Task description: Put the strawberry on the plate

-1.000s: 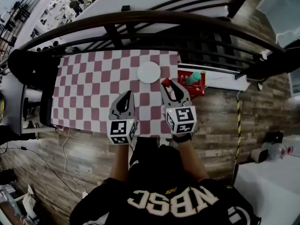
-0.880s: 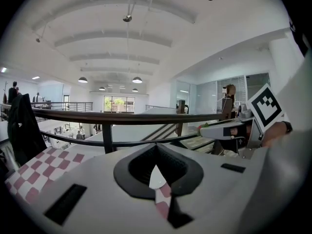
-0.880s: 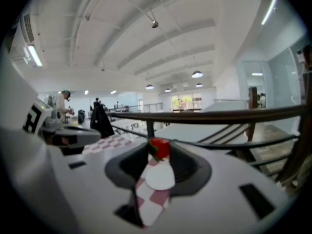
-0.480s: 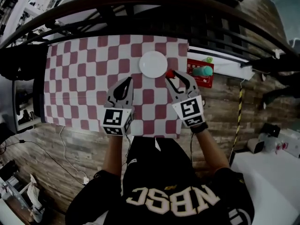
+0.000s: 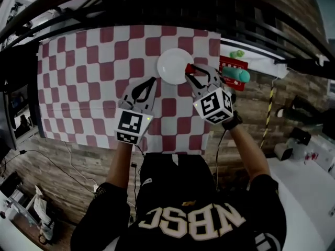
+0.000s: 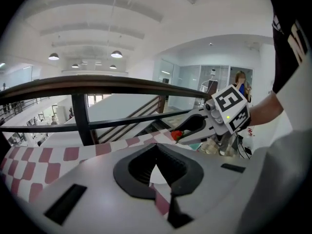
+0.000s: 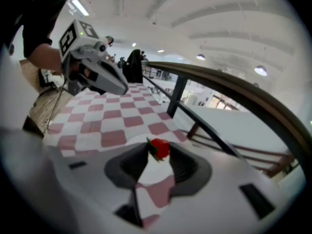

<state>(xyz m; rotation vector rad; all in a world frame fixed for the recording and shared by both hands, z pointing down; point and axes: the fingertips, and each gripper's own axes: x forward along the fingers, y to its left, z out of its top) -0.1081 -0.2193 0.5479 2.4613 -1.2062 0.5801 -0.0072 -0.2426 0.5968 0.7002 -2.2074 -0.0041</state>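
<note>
A white plate (image 5: 171, 66) lies on the red-and-white checked tablecloth (image 5: 94, 77) near the far edge. My right gripper (image 5: 189, 70) is shut on a small red strawberry (image 5: 189, 68) and holds it at the plate's right rim. In the right gripper view the strawberry (image 7: 159, 148) sits pinched between the fingertips, with white plate showing under the jaws. My left gripper (image 5: 153, 80) hovers just left of and nearer than the plate, jaws together and empty. The left gripper view shows the strawberry (image 6: 177, 135) in the other gripper's tips.
A red tray (image 5: 230, 65) with a teal object (image 5: 236, 75) and something green (image 5: 238, 53) stands off the table's right side. A dark curved railing (image 5: 157, 4) runs behind the table. The near table edge (image 5: 125, 145) is close to the person's body.
Both grippers have moved forward toward the plate. The strawberry, formerly to the right of the plate, now sits at its right rim. The grip on it is unchanged.
</note>
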